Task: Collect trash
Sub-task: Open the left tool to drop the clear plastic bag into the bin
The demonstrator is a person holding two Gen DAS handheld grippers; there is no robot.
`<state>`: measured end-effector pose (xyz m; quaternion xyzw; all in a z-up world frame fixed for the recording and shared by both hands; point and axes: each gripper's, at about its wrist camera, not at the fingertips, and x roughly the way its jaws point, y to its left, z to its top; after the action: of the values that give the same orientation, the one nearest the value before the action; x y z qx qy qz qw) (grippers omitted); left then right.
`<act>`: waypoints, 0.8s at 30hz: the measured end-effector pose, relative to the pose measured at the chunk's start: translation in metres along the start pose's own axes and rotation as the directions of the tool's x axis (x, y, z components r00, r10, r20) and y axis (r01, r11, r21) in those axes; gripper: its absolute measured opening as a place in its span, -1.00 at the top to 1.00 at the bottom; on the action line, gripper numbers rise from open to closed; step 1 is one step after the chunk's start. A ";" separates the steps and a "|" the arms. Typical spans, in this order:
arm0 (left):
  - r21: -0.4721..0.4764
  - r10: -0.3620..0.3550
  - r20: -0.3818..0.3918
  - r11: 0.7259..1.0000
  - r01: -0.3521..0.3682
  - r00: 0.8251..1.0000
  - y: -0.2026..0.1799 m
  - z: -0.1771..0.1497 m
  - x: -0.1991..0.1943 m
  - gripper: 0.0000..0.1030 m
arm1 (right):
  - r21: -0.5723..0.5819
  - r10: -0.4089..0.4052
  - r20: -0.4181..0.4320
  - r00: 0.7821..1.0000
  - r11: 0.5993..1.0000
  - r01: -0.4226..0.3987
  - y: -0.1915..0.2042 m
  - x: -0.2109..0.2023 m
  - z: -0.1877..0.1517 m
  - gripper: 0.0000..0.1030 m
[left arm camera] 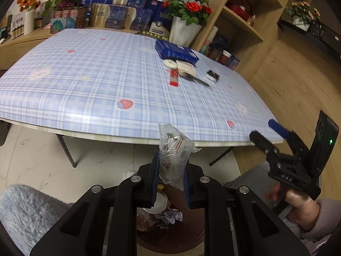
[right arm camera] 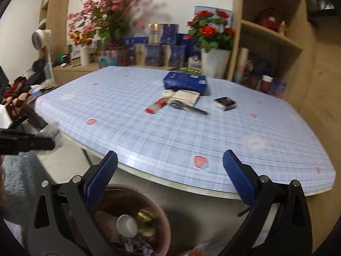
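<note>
My left gripper [left arm camera: 170, 170] is shut on a clear plastic bag of screws [left arm camera: 173, 149], which sticks up from between the blue pads. It hangs over a brown bin [left arm camera: 183, 230] that holds a white cup and crumpled wrappers. My right gripper [right arm camera: 170, 160] stands open with nothing between its fingers, above the same bin [right arm camera: 164, 219] at the table's front edge. In the left wrist view the right gripper [left arm camera: 266, 131] shows at the right, held by a hand. On the checked table lie a red packet [right arm camera: 155, 106], a small black box [right arm camera: 226, 103] and a dark pen [right arm camera: 191, 108].
A blue box [right arm camera: 185, 82], a white roll [left arm camera: 170, 63] and a pale booklet [right arm camera: 185, 96] lie at the table's far right. Flower pots and boxes line the back shelf. A wooden shelf unit [left arm camera: 245, 21] stands to the right. Grey fluffy fabric [left arm camera: 25, 213] lies beside the bin.
</note>
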<state>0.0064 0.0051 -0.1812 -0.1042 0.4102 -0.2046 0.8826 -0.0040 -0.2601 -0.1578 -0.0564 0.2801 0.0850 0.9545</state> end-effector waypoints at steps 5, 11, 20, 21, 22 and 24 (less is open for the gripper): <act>0.054 -0.004 -0.052 0.999 0.007 0.999 -0.013 -0.009 0.013 0.63 | 0.038 -0.039 -0.016 0.999 0.998 0.040 -0.003 0.011 -0.014 -0.89; 0.127 -0.037 -0.164 0.990 0.058 0.986 -0.032 -0.021 0.035 0.63 | 0.045 -0.034 -0.010 0.999 0.998 0.034 -0.003 0.008 -0.018 -0.89; 0.249 -0.090 -0.355 0.950 0.187 0.931 -0.067 -0.046 0.065 0.60 | 0.118 -0.040 -0.011 0.999 0.992 0.041 -0.017 0.007 -0.020 -0.89; 0.260 -0.090 -0.376 0.945 0.199 0.922 -0.070 -0.049 0.069 0.58 | 0.127 -0.043 -0.013 0.999 0.991 0.044 -0.019 0.007 -0.021 -0.89; 0.269 -0.089 -0.399 0.940 0.209 0.913 -0.073 -0.052 0.072 0.56 | 0.135 -0.045 -0.016 0.999 0.990 0.047 -0.020 0.007 -0.021 -0.89; 0.277 -0.098 -0.427 0.932 0.233 0.899 -0.076 -0.056 0.075 0.39 | 0.143 -0.048 -0.018 0.999 0.988 0.050 -0.022 0.007 -0.021 -0.89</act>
<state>-0.0137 -0.0977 -0.2416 0.0506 0.5350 -0.3608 0.7623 -0.0048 -0.2837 -0.1782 0.0048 0.2910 0.0408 0.9559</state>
